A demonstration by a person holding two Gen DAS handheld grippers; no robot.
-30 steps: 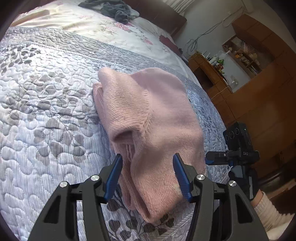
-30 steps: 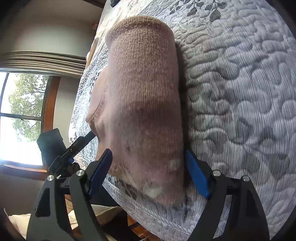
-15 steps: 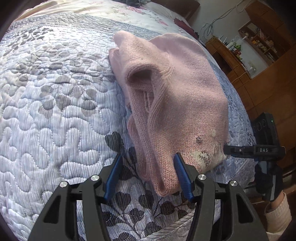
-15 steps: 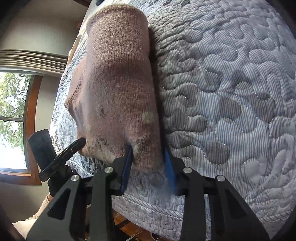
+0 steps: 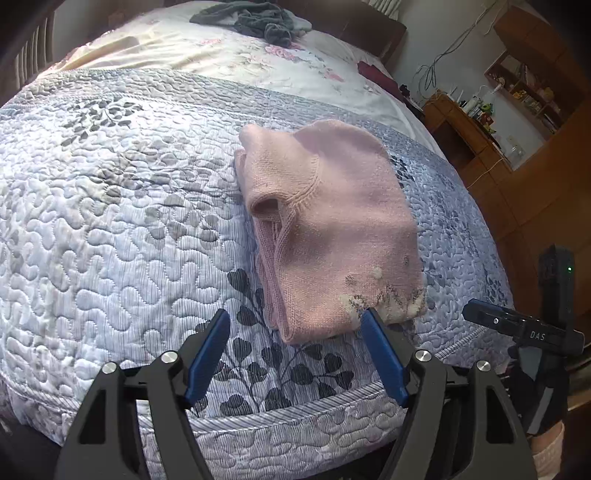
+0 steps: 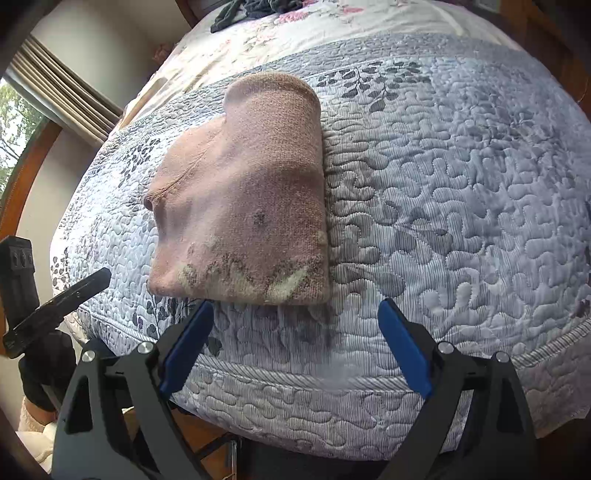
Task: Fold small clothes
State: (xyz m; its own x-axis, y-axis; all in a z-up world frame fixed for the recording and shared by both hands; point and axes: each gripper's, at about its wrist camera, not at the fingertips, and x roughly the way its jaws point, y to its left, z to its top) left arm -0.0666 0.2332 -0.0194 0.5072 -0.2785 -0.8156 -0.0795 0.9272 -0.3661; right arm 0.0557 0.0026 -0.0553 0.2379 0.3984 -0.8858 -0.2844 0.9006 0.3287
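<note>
**Folded pink knit near the quilt's front edge, both grippers free**

Near the front edge of the bed, a small pink knitted garment (image 5: 332, 236) lay folded into a compact bundle on the blue-grey quilted bedspread (image 5: 110, 221). Its patterned hem, marked with cream and dark flecks, faced the corded border of the quilt and stopped short of it, with a strip of leaf-printed fabric between hem and border. In the left wrist view, the folded layers showed as stacked edges along the bundle's left side, with a rounded opening near its middle.

The left gripper (image 5: 295, 354) hovered just off the hem with its blue fingers (image 5: 207, 354) spread wide, holding nothing; the hem's left corner sat between them without touching either pad. The right gripper (image 6: 295, 347) likewise stood wide apart and empty, its fingers (image 6: 402, 343) just short of the hem's lower edge. Each gripper appeared at the side of the other's view, out beyond the mattress edge.

Open quilt stretched broadly to the left of the garment in the left wrist view and to its right in the right wrist view. Farther up the bed lay a floral sheet (image 5: 240, 55) and a heap of dark grey clothes (image 5: 258, 20), well apart from the bundle. A wooden cabinet (image 5: 480, 147) stood off the bed's right side, and a window with curtains (image 6: 55, 88) off its left.
</note>
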